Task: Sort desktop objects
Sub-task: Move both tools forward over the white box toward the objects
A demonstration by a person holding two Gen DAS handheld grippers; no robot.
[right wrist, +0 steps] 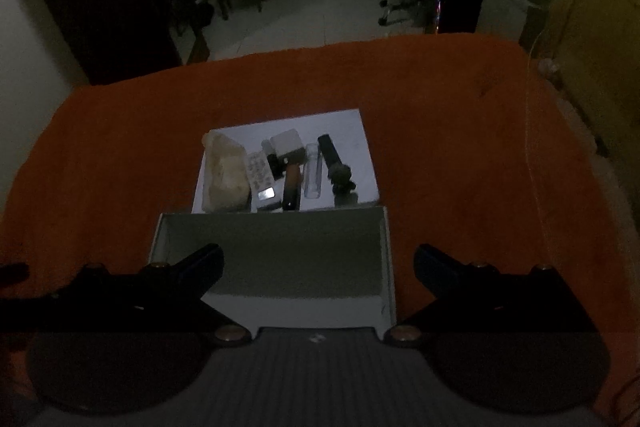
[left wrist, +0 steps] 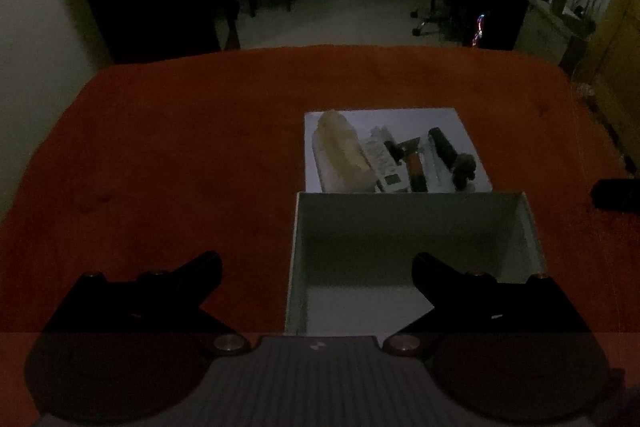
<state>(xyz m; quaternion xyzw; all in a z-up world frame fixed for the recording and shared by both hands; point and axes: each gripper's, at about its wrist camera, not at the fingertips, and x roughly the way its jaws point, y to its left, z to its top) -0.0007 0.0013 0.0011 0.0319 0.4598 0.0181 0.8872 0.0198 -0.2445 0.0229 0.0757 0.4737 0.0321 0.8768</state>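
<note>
Lighting is dim in both views; small items are hard to identify. The left gripper [left wrist: 316, 263] has its black fingers spread wide, holding nothing, above the near edge of the open white cardboard box [left wrist: 412, 219]. The right gripper [right wrist: 318, 255] is likewise spread and holds nothing, over the same box [right wrist: 272, 239], whose near wall is cut off by the gripper body. The box interior shows no contents. Just beyond it, touching its far wall, a flat white sheet [right wrist: 352, 131] on the orange tablecloth [right wrist: 460, 147] carries the objects: a translucent crumpled plastic bag [right wrist: 224, 175], a clear tube [right wrist: 312, 169], a white cube [right wrist: 286, 143], and a dark cylindrical item [right wrist: 332, 155].
</note>
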